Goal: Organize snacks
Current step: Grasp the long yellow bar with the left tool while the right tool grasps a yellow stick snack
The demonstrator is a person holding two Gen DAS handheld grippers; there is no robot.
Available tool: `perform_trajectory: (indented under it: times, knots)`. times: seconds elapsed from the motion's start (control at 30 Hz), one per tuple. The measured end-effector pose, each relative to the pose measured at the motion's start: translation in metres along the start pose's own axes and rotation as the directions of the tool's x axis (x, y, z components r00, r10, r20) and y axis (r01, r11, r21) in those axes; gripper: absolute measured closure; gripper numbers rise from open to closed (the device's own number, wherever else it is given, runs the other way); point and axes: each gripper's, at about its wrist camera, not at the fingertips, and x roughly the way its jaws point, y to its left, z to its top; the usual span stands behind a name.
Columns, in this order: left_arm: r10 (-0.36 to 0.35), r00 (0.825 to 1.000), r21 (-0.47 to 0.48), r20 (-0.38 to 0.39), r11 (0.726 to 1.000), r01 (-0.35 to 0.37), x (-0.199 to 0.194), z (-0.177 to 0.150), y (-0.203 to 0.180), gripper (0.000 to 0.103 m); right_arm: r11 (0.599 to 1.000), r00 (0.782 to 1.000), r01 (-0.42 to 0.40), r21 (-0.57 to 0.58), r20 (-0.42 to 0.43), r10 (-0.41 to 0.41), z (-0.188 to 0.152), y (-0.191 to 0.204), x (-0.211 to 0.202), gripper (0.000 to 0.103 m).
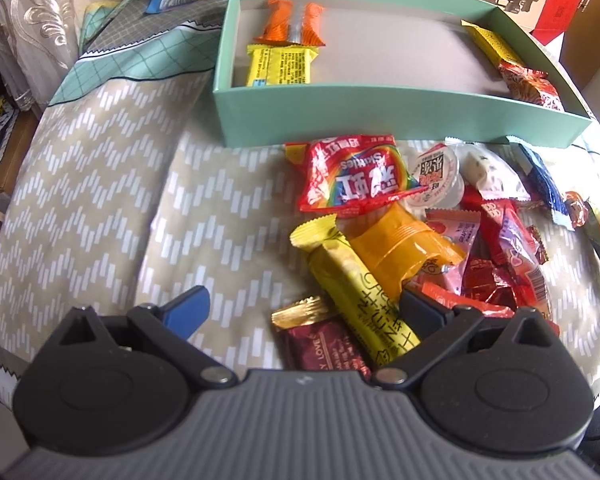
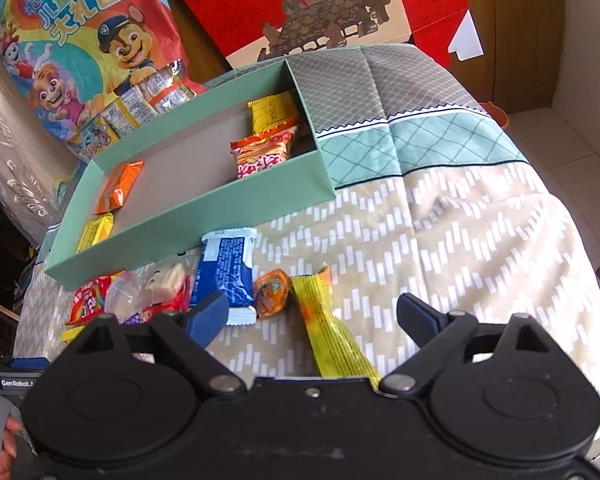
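The left gripper (image 1: 300, 312) is held open over a yellow bar (image 1: 360, 292) and a maroon packet (image 1: 324, 344) printed "LOVE". A red "Skittles" bag (image 1: 352, 176) is placed before the green box (image 1: 380, 116). The right gripper (image 2: 312, 316) is spread open above a yellow-green wrapper (image 2: 332, 332).

Each camera sits just behind its own gripper and looks steeply down along the two fingers at a cloth-covered table. The left gripper (image 1: 302, 310) hangs close over a heap of snack packets (image 1: 420, 232), with the green box (image 1: 400, 116) straight ahead beyond it. The right gripper (image 2: 312, 316) views from the heap's other end, so the box (image 2: 204, 208) lies ahead and leftward; both views share box and heap.
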Motion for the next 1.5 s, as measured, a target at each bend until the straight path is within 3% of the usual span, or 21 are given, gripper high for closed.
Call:
perform_trajectory:
  times: [0.13,0.23,0.3,0.4,0.47,0.6,0.8,0.93,1.13,1.2,1.27,1.4,1.5]
  knots:
    - [0.000,1.000,0.038,0.022,0.999,-0.001,-0.001,-0.001,-0.007,0.004,1.000,1.000,0.008,-0.017,0.001,-0.008,0.001,0.004,0.005,0.025]
    - [-0.032,0.999,0.072,0.039,0.997,0.030,-0.004,-0.003,-0.011,0.027,0.999,1.000,0.017,-0.031,-0.005,-0.017,0.002,0.006,0.009,0.029]
    - [-0.061,0.997,0.088,0.046,0.995,0.057,-0.006,-0.003,-0.013,0.049,0.999,1.000,0.025,-0.037,-0.008,-0.025,0.002,0.007,0.012,0.031]
    - [-0.092,0.994,0.119,0.058,0.989,0.085,-0.009,-0.003,-0.016,0.066,0.999,0.999,0.028,-0.041,-0.017,-0.029,0.002,0.007,0.016,0.037]
    - [-0.110,0.991,0.143,0.070,0.985,0.099,-0.011,-0.004,-0.017,0.068,0.998,0.999,0.032,-0.045,-0.025,-0.033,0.002,0.008,0.019,0.044]
    - [-0.116,0.989,0.169,0.093,0.981,0.100,-0.012,-0.002,-0.013,0.069,0.999,0.998,0.037,-0.033,-0.047,-0.038,0.001,0.006,0.027,0.068]
    - [-0.115,0.991,0.121,0.068,0.987,0.107,-0.007,0.001,0.003,0.065,0.998,0.997,-0.011,-0.056,-0.082,0.006,-0.004,0.016,0.031,0.068]
    - [-0.123,0.991,0.112,0.046,0.987,0.118,-0.006,-0.005,0.000,0.060,0.999,0.996,0.013,-0.049,-0.083,-0.017,-0.001,0.014,0.039,0.068]
    - [-0.158,0.985,0.161,0.062,0.976,0.147,-0.012,-0.013,-0.013,0.069,0.996,0.998,0.047,-0.080,-0.037,-0.050,0.005,0.015,0.047,0.068]
    - [-0.165,0.984,0.162,0.070,0.975,0.152,-0.013,-0.011,-0.014,0.071,0.993,0.998,0.057,-0.099,-0.031,-0.060,0.004,0.017,0.048,0.076]
    - [-0.167,0.984,0.156,0.057,0.975,0.156,-0.012,-0.009,-0.012,0.071,0.994,0.998,0.038,-0.100,-0.036,-0.042,0.002,0.018,0.047,0.077]
    - [-0.130,0.991,0.149,0.020,0.981,0.126,-0.009,-0.009,-0.010,0.060,0.993,0.999,0.020,-0.115,-0.030,-0.024,-0.005,0.018,0.044,0.077]
    - [-0.104,0.995,0.184,0.004,0.978,0.102,-0.012,-0.015,-0.017,0.057,0.994,0.999,0.020,-0.112,-0.027,-0.023,-0.006,0.017,0.042,0.077]
